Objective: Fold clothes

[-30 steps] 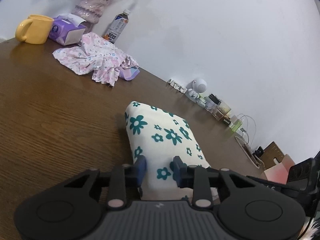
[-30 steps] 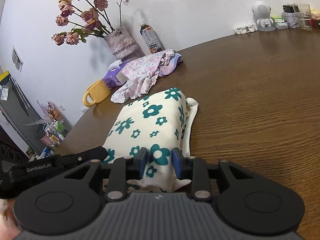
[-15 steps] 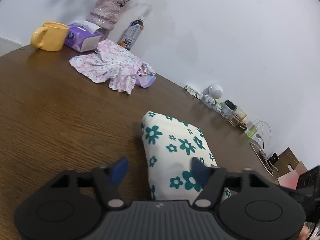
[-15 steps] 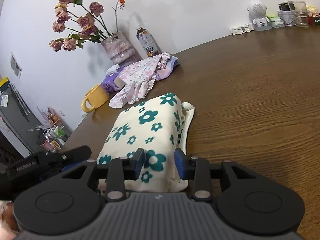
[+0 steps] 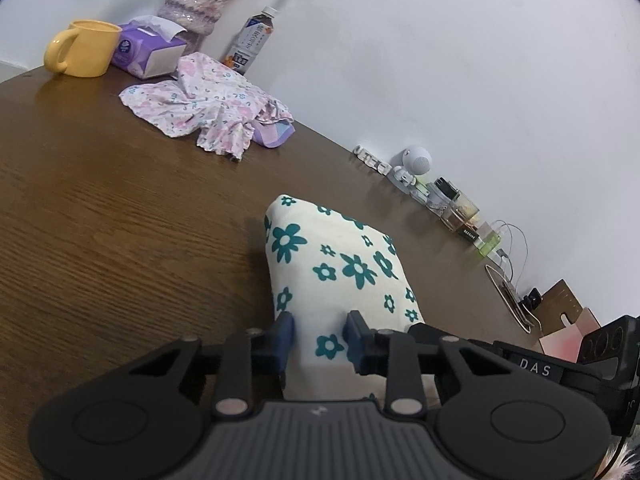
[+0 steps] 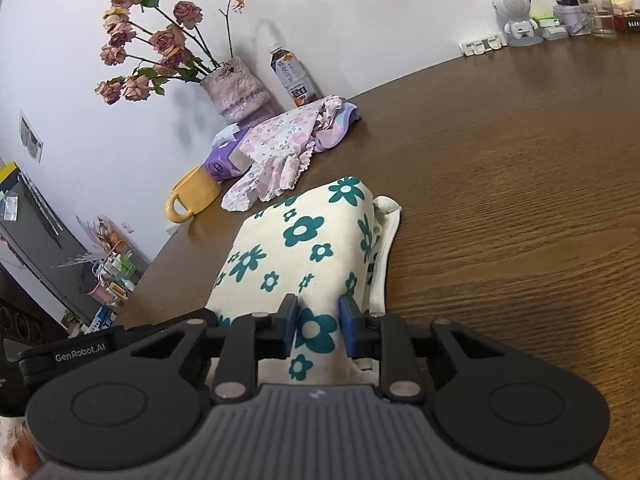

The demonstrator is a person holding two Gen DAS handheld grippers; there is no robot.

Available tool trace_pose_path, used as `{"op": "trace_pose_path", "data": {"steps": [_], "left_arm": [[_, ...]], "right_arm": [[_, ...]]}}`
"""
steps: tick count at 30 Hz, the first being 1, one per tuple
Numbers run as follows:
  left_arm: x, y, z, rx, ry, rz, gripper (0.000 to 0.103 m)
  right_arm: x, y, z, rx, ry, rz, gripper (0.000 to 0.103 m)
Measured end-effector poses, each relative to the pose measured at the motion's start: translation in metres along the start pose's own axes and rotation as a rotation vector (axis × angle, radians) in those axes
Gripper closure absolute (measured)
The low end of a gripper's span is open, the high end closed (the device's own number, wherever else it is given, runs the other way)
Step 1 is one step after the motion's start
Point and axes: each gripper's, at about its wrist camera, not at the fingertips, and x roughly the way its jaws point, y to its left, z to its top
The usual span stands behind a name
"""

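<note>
Lying straight ahead of both tongs, the folded flowered cloth (image 5: 344, 268) runs its long axis away from them across the tabletop (image 5: 120, 240). The left tongs (image 5: 319, 338) and right tongs (image 6: 319, 330) are closing – each on its near end, 2 equal grips.

Black plastic left gripper (image 5: 319, 336) and right gripper (image 6: 318, 328); blue finger pads (image 6: 349, 330), round silver pivot pins, ribbed grey housing.
</note>
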Motion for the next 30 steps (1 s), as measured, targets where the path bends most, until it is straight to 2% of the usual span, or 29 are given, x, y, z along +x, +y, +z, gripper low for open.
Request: {"op": "trace_pose_path", "data": {"steps": [1, 2, 3, 4, 5, 6, 9, 10, 12, 14, 21, 23, 24, 25, 26, 30], "left_arm": [[-0.002, 0.001, 0.002, -0.007, -0.007, 0.001, 0.076], [-0.003, 0.001, 0.005, -0.014, -0.016, 0.002, 0.075], [-0.003, 0.001, 0.007, -0.019, -0.025, 0.003, 0.068], [-0.004, 0.001, 0.01, -0.024, -0.034, 0.004, 0.053], [-0.005, 0.001, 0.013, -0.029, -0.043, 0.005, 0.047], [-0.004, 0.001, 0.014, -0.03, -0.044, 0.005, 0.046], [0.003, -0.001, 0.014, -0.02, -0.023, 0.009, 0.048], [0.005, -0.001, 0.013, -0.021, -0.014, 0.01, 0.057], [0.01, 0.0, 0.009, -0.035, 0.011, -0.002, 0.068], [0.01, -0.001, 0.005, -0.016, 0.005, 0.005, 0.068], [0.002, -0.011, 0.0, 0.051, 0.028, 0.016, 0.069], [-0.003, -0.012, 0.002, 0.061, 0.039, 0.017, 0.065], [-0.004, -0.012, 0.004, 0.06, 0.034, 0.019, 0.06], [-0.006, -0.012, 0.006, 0.062, 0.022, 0.025, 0.058], [-0.005, -0.011, 0.008, 0.06, 0.011, 0.033, 0.058], [0.001, -0.008, 0.014, 0.023, 0.002, 0.045, 0.059]], "right_arm": [[-0.001, -0.001, 0.001, 0.004, 0.0, 0.006, 0.08], [-0.002, -0.004, 0.003, 0.015, -0.002, 0.016, 0.075], [-0.004, -0.007, 0.006, 0.031, -0.004, 0.025, 0.074], [-0.004, -0.011, 0.009, 0.057, -0.009, 0.031, 0.072], [-0.004, -0.014, 0.011, 0.076, -0.013, 0.032, 0.068], [-0.003, -0.015, 0.013, 0.084, -0.018, 0.026, 0.067], [0.002, -0.016, 0.017, 0.082, -0.023, 0.007, 0.067], [0.004, -0.014, 0.016, 0.072, -0.021, 0.003, 0.067], [0.007, -0.012, 0.013, 0.063, -0.009, 0.008, 0.068], [0.01, -0.01, 0.009, 0.055, 0.001, 0.015, 0.076], [0.006, -0.004, 0.002, 0.024, 0.009, 0.0, 0.079], [0.001, 0.0, 0.001, -0.009, 0.026, -0.004, 0.076], [-0.002, 0.001, 0.002, -0.021, 0.03, -0.005, 0.075], [-0.005, 0.0, 0.003, -0.022, 0.026, -0.003, 0.07], [-0.007, 0.0, 0.005, -0.021, 0.02, -0.004, 0.067], [-0.002, -0.005, 0.013, 0.018, 0.002, -0.015, 0.067]]}}
